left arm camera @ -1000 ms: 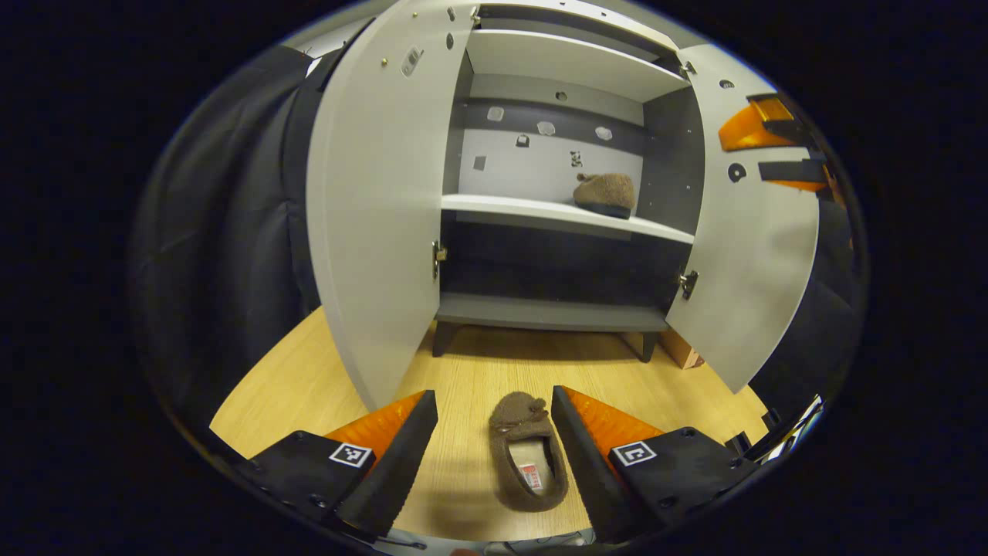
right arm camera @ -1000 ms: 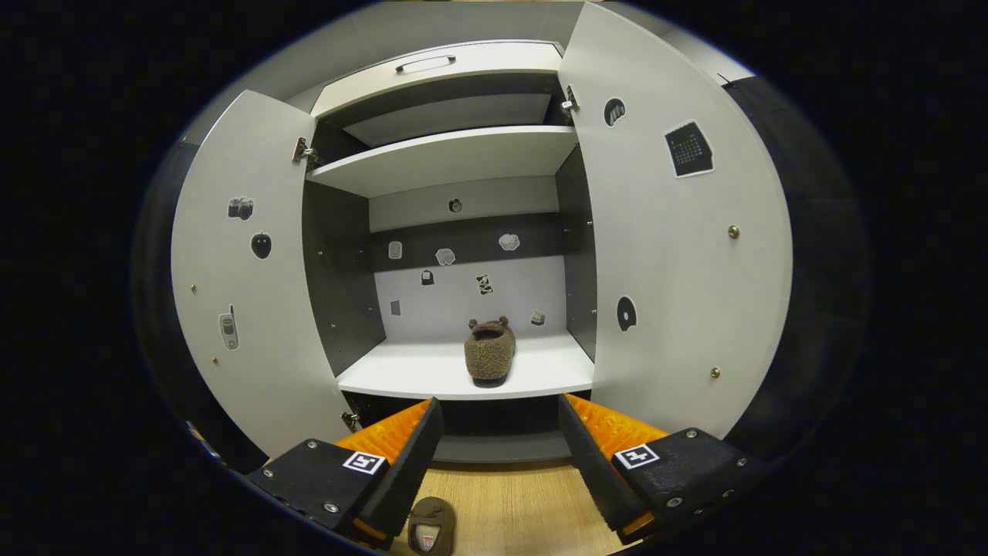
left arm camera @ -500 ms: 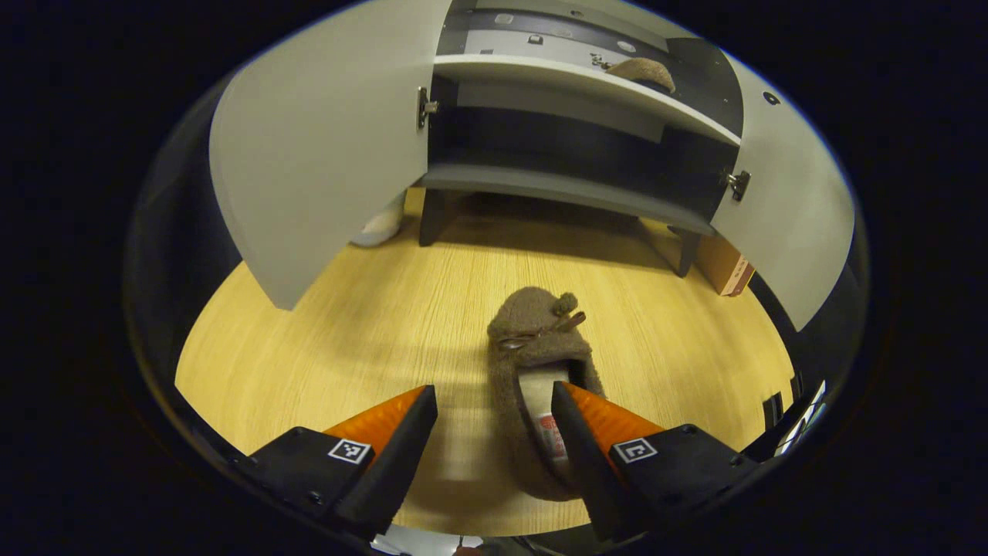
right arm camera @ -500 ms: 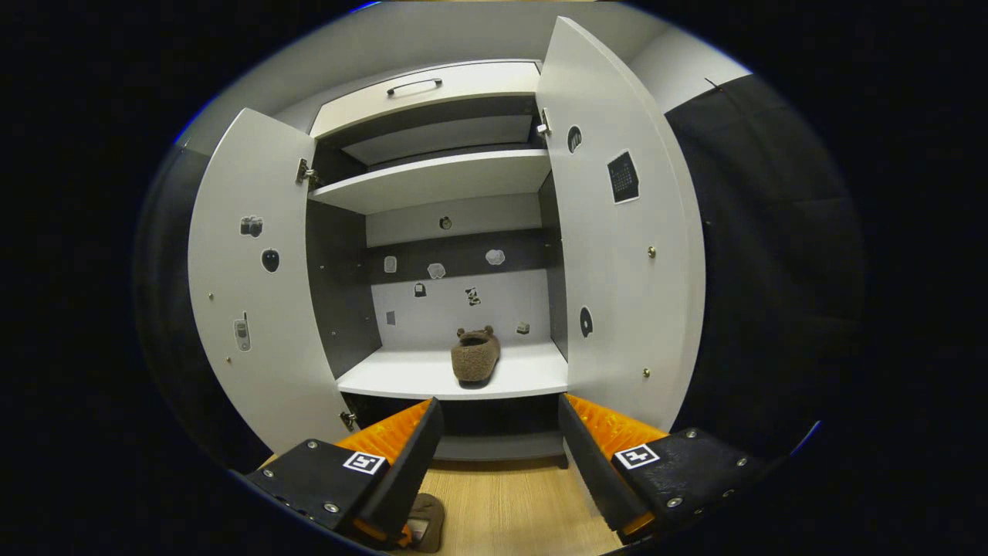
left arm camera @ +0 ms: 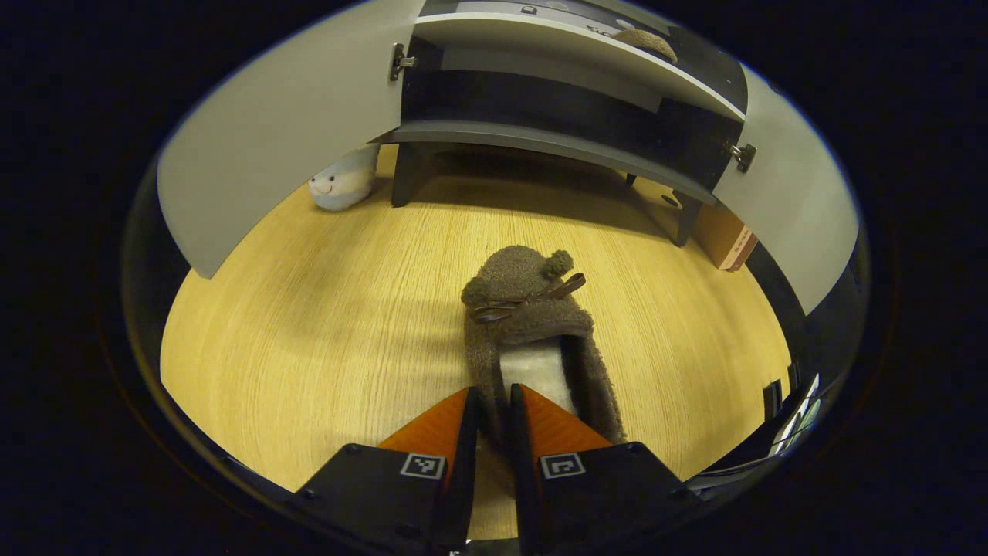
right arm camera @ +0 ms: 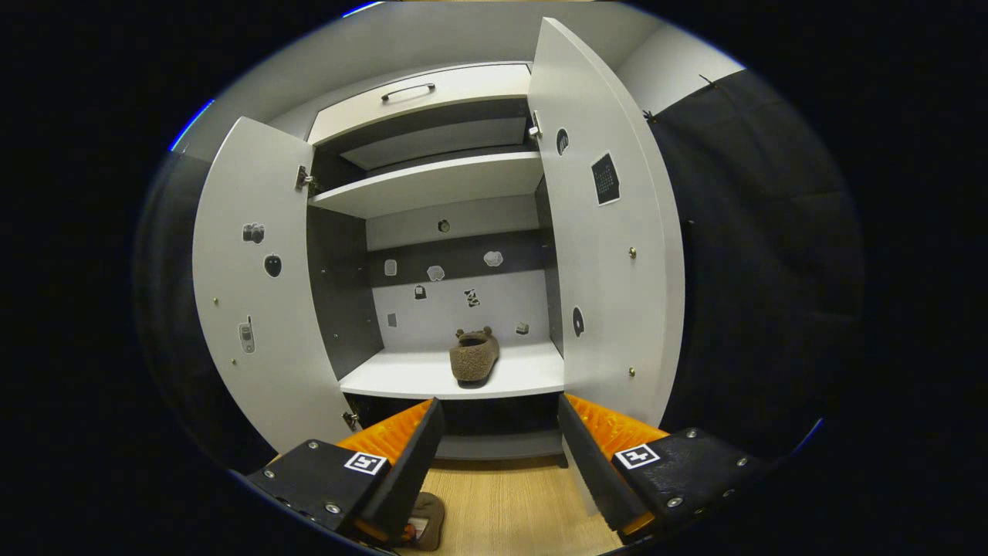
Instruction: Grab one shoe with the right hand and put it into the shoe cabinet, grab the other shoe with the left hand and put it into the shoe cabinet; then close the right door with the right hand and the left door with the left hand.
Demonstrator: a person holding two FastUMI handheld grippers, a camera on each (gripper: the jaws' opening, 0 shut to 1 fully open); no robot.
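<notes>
Half a second ago the left gripper (left arm camera: pixel 494 409) stood wide apart over the fuzzy brown slipper (left arm camera: pixel 532 332) on the pale wooden floor (left arm camera: pixel 309 324) — now its fingers are pinched on the slipper's heel rim. The right gripper (right arm camera: pixel 498 421) hangs spread before the open grey shoe cabinet (right arm camera: pixel 432 185), whose white shelf (right arm camera: pixel 401 380) carries the matching second slipper (right arm camera: pixel 473 357).

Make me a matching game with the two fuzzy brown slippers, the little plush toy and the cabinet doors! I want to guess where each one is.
Things:
1. Fuzzy brown slipper with a bow
2. Second fuzzy brown slipper
3. Pale blue and white plush toy
4. White cabinet doors

Places or states:
A. swung open
B. on the white middle shelf
C. on the wooden floor, its side wall pinched by the left gripper
D. on the floor by the cabinet's leg

Pairs: 1-C, 2-B, 3-D, 4-A
</notes>
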